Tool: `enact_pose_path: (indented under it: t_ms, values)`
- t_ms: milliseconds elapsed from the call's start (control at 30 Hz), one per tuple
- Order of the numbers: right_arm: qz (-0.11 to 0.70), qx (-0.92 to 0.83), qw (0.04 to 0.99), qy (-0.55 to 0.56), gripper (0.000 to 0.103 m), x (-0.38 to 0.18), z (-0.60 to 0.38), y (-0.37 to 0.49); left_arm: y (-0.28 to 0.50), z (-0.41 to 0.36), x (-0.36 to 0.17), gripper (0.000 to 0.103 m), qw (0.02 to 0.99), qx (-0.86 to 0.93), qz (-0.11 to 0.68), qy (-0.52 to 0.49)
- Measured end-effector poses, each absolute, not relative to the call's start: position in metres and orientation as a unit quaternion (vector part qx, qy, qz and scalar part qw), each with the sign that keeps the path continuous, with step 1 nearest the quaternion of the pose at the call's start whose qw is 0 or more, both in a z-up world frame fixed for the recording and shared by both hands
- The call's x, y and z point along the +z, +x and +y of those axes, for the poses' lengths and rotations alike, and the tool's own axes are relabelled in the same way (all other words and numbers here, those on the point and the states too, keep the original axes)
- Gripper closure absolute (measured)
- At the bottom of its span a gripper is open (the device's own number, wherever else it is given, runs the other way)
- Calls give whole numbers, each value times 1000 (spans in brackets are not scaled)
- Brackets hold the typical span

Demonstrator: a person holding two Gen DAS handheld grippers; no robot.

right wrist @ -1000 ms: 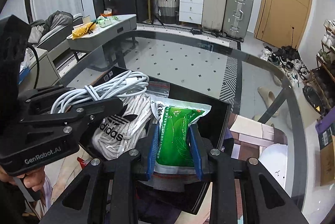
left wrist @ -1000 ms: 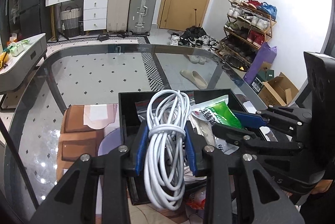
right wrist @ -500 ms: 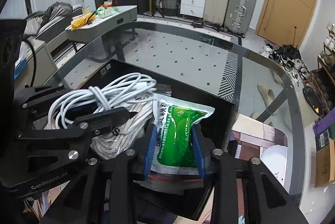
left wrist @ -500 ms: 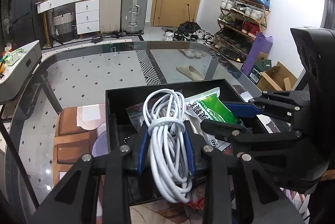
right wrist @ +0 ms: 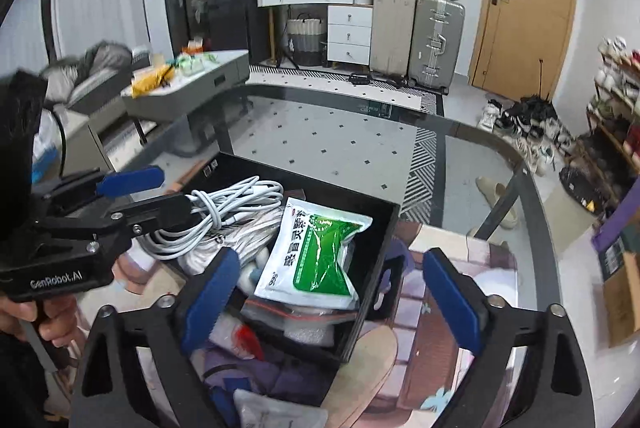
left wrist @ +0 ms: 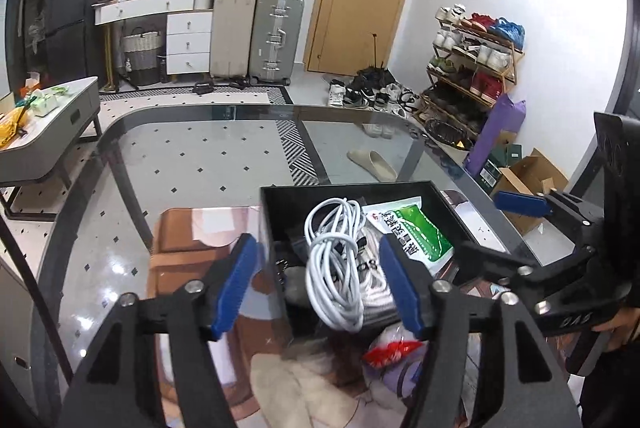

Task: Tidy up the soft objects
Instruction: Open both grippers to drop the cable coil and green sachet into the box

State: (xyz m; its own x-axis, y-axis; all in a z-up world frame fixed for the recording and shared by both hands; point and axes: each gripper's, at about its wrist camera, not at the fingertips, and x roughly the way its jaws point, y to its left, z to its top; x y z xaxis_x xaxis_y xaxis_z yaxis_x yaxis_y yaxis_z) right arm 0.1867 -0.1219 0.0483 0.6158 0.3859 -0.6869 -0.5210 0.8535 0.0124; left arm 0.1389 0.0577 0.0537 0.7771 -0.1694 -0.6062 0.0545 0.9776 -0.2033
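Observation:
A black open box [left wrist: 276, 220] [right wrist: 380, 248] stands on the glass table. In it lie a coiled white cable [left wrist: 334, 268] [right wrist: 224, 211], a green and white sachet [left wrist: 416, 232] [right wrist: 316, 260] and white rope-like fabric [right wrist: 248, 232]. My left gripper [left wrist: 320, 284] is open, its blue pads either side of the cable and above it, holding nothing. My right gripper [right wrist: 332, 300] is open over the sachet, empty. Each gripper shows in the other's view [left wrist: 532, 224] [right wrist: 132, 191].
Soft items lie on the table in front of the box: cream fabric [left wrist: 304, 388], a red and white packet [left wrist: 392, 348], purple cloth [right wrist: 256, 376]. A patterned mat [left wrist: 188, 240] lies under the box. The glass table's curved edge [right wrist: 532, 179] runs at the right.
Both grippers opened and pulled back. The left let go of the cable and the right let go of the sachet; both now lie in the box.

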Motion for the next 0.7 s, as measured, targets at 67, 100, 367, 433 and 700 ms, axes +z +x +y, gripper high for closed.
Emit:
enact_pose_path:
  t_ms: [67, 100, 367, 433, 700]
  values:
    - [356, 243, 898, -86, 1, 51, -130, 182, 129, 60, 56, 18, 943, -46, 318, -87]
    - [356, 239, 899, -82, 1, 51, -134, 178, 124, 62, 58, 15, 945, -42, 313, -91]
    - [340, 233, 910, -56, 1, 57, -168, 138, 95, 55, 58, 0, 949, -19, 303, -83]
    - [340, 230, 910, -55, 1, 53, -175, 130, 88, 53, 55, 0, 950, -18, 302, -82]
    - [361, 241, 899, -58, 1, 26, -179, 106, 68, 40, 38, 0, 947, -13, 315, -68]
